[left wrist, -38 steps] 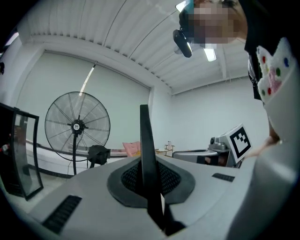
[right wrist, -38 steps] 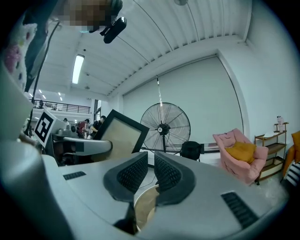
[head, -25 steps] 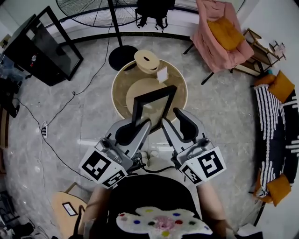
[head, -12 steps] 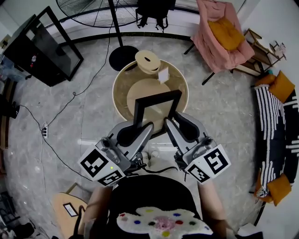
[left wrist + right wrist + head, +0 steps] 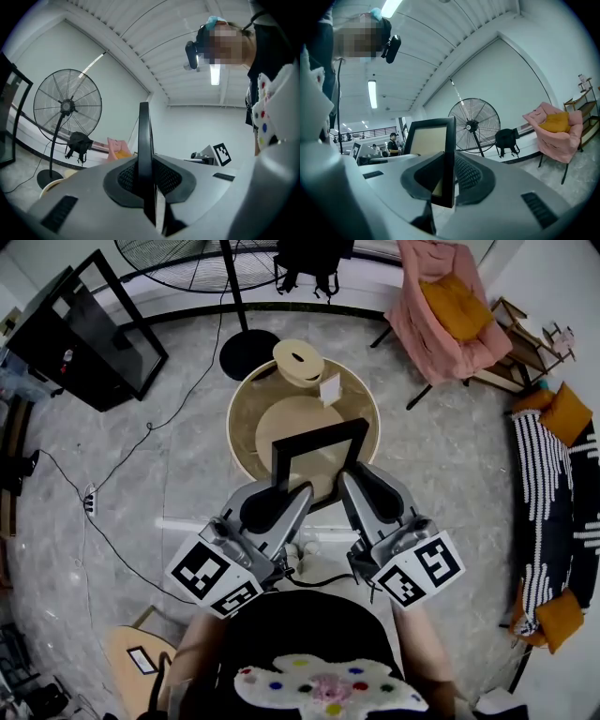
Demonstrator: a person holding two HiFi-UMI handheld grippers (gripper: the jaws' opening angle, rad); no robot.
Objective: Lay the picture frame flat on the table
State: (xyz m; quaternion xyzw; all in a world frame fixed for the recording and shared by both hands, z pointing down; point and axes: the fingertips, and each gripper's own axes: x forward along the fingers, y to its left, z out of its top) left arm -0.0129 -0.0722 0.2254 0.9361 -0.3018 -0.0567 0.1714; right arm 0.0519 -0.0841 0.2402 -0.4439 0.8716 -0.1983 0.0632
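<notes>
Holding picture frame [image 5: 319, 434] upright above table [image 5: 240, 418]: left gripper [image 5: 286, 489] clamped on edge; right gripper [image 5: 352, 480] closing on opposite edge, pads touching, we think.

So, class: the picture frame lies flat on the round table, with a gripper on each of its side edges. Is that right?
Not quite. The picture frame is not flat: it stands upright at the round table, as the head view shows. The rest holds: the left gripper clamps its left edge, and the right gripper has its jaws closing on the right edge.
</notes>
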